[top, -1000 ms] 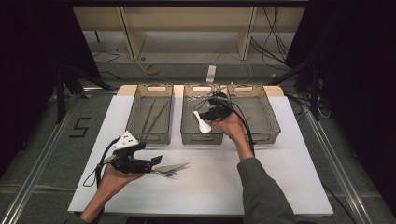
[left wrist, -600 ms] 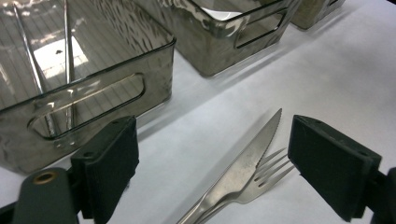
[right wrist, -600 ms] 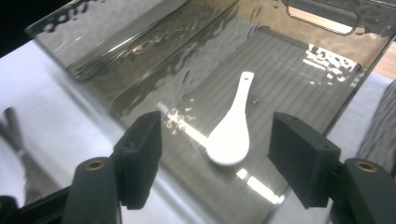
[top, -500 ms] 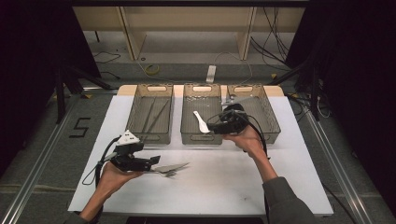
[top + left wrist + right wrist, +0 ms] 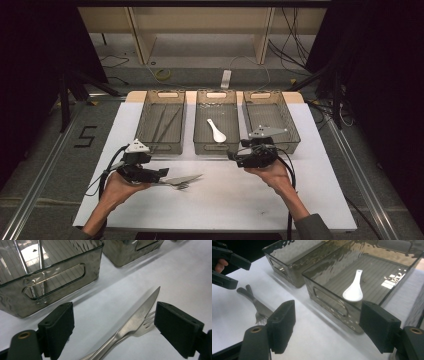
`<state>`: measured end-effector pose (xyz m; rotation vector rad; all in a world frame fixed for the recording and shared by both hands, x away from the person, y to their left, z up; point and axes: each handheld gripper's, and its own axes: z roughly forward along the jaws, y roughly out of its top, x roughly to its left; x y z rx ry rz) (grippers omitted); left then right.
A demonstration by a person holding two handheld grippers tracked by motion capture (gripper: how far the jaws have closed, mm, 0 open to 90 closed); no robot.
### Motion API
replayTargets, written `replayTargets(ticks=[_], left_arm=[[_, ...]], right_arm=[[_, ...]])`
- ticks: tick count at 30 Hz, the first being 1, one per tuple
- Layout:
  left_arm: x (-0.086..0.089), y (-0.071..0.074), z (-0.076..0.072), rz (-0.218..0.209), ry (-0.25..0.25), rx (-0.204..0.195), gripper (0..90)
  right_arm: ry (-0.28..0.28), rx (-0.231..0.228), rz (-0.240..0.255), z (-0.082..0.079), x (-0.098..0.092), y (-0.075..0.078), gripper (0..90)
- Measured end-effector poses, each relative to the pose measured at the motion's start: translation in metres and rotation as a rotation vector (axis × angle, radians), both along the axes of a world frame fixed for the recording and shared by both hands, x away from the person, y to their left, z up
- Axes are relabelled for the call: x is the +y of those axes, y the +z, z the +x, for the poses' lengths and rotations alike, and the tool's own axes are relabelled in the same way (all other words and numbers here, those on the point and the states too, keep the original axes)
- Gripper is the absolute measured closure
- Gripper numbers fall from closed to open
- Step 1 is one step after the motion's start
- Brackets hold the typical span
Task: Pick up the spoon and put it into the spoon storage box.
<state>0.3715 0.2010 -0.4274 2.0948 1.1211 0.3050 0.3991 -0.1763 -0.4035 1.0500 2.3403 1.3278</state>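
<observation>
Jaws on the right gripper have just been opening and stand wide with nothing between them; it sits on the near side of the middle bin, pointing left. White ceramic spoon lies flat on that bin's floor, well clear of the pads.

Left gripper also spread wide, empty, low over the white tabletop. Table knife and fork lie stacked between its jaws, knife on top, tines poking out to the right. Left bin just beyond holds thin metal rods, probably chopsticks.

Risks, my read:
- closing here takes both knife and fork, so one lands in the wrong bin
- thin flat steel on a smooth sheet: pads may skate over it or push it away
- knife could pivot in the grip when lifted
</observation>
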Motion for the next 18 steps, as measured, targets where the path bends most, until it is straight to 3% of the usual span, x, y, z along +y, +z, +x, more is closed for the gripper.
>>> replayTargets(ticks=[7, 18], left_arm=[[0.001, 0.0, 0.001, 0.057, -0.002, 0.029, 15.9], [0.005, 0.0, 0.003, 0.108, -0.007, 0.089, 17.7]], right_arm=[[0.0, 0.0, 0.033, -0.015, -0.01, -0.005, 28.6], [0.015, 0.024, 0.055, -0.033, -0.016, -0.015, 28.3]])
